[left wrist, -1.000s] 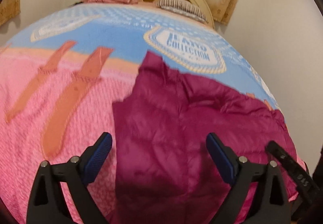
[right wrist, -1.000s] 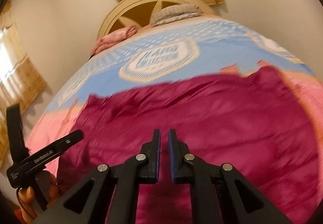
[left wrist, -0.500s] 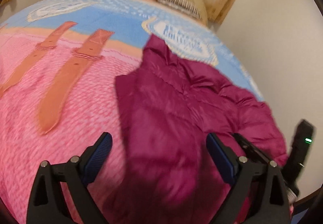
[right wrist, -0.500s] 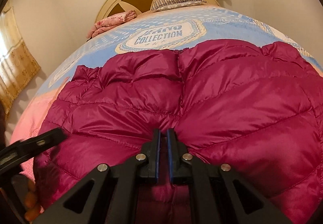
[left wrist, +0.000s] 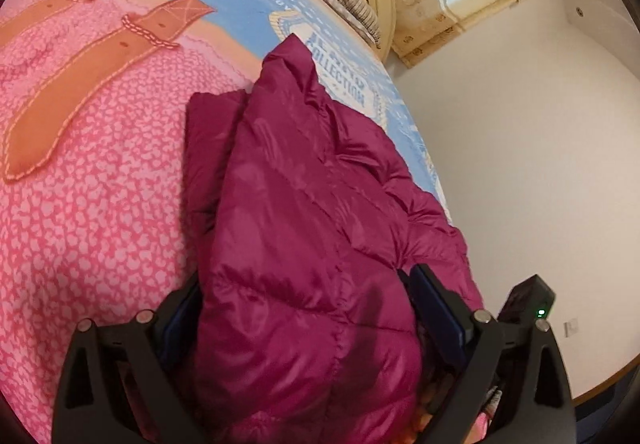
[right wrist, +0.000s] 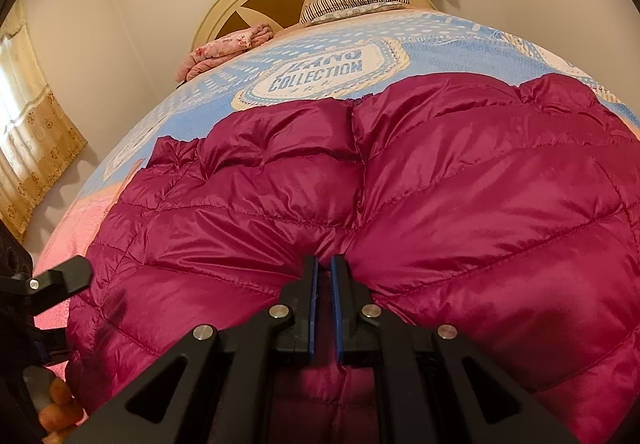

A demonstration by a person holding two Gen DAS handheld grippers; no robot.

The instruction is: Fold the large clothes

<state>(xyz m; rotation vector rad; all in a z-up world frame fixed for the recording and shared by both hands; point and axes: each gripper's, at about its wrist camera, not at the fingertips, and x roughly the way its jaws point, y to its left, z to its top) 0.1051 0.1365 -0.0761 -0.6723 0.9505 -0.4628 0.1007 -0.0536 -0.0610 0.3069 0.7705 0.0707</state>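
Magenta quilted down jacket (left wrist: 304, 228) lies on the pink and blue bedspread (left wrist: 88, 171), near the bed's right edge. Left gripper (left wrist: 304, 308) has its fingers spread wide, a thick bulge of the jacket filling the gap between them. Right gripper (right wrist: 324, 284) has its blue pads nearly together, clamped on a pinch of jacket (right wrist: 440, 203) fabric at a seam.

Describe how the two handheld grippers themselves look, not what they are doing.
Both are matte black plastic with triangular cut-outs and silver round pivot bolts. The left gripper has blue pads on the inner faces of its fingers. The right gripper has thin blue pad strips lining its fingers. A green indicator light glows on the right gripper's black body, seen from the left wrist camera.
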